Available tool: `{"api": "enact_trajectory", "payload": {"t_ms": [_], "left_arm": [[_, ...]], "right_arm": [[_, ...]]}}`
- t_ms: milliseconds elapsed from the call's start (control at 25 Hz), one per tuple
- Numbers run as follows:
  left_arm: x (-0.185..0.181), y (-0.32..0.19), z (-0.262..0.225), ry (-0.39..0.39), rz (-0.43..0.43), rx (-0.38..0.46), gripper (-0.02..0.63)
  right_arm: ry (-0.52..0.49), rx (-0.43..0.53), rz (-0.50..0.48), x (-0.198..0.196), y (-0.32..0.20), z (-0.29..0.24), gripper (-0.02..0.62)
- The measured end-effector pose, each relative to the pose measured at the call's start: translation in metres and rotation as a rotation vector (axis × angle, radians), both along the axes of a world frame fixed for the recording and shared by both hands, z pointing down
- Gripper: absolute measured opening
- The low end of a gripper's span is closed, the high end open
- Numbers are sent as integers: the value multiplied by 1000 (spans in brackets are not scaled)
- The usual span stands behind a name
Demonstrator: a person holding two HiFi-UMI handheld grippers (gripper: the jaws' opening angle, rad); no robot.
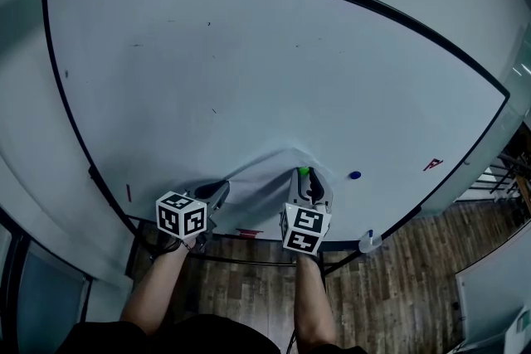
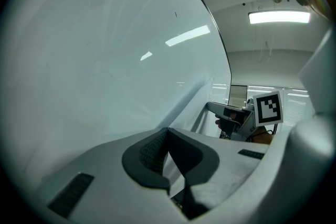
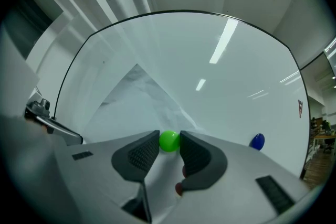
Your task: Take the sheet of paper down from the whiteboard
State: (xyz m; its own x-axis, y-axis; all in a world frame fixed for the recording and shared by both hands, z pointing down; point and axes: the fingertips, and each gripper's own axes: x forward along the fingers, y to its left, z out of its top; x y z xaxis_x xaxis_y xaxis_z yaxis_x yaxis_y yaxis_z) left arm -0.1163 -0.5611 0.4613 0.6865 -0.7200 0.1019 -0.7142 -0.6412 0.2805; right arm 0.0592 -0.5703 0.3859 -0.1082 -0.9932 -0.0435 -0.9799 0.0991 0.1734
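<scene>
The white sheet of paper [image 1: 261,188] hangs low on the whiteboard [image 1: 249,70] and bulges away from it, peaked in the middle. A green round magnet [image 1: 304,172] sits at its right upper edge. My right gripper [image 1: 307,182] points level at the board, and in the right gripper view its pads [image 3: 144,152] press on both sides of the green magnet [image 3: 169,143]. My left gripper [image 1: 219,191] is at the sheet's left edge. In the left gripper view its jaws [image 2: 167,132] stand closed, with a strip of the paper [image 2: 176,176] pinched between them.
A blue magnet [image 1: 355,175] sticks to the board just right of the paper, and a small red marking [image 1: 432,165] lies further right. A small white object [image 1: 370,241] rests on the board's tray. Wooden floor [image 1: 398,286] lies below.
</scene>
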Motion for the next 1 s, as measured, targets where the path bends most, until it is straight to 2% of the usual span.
{"api": "enact_trajectory", "payload": {"t_ms": [1000], "left_arm": [[-29,4,-5,-6,-37,1,21]], "right_arm": [[-11,6,1,-4,-2,4,132]]}}
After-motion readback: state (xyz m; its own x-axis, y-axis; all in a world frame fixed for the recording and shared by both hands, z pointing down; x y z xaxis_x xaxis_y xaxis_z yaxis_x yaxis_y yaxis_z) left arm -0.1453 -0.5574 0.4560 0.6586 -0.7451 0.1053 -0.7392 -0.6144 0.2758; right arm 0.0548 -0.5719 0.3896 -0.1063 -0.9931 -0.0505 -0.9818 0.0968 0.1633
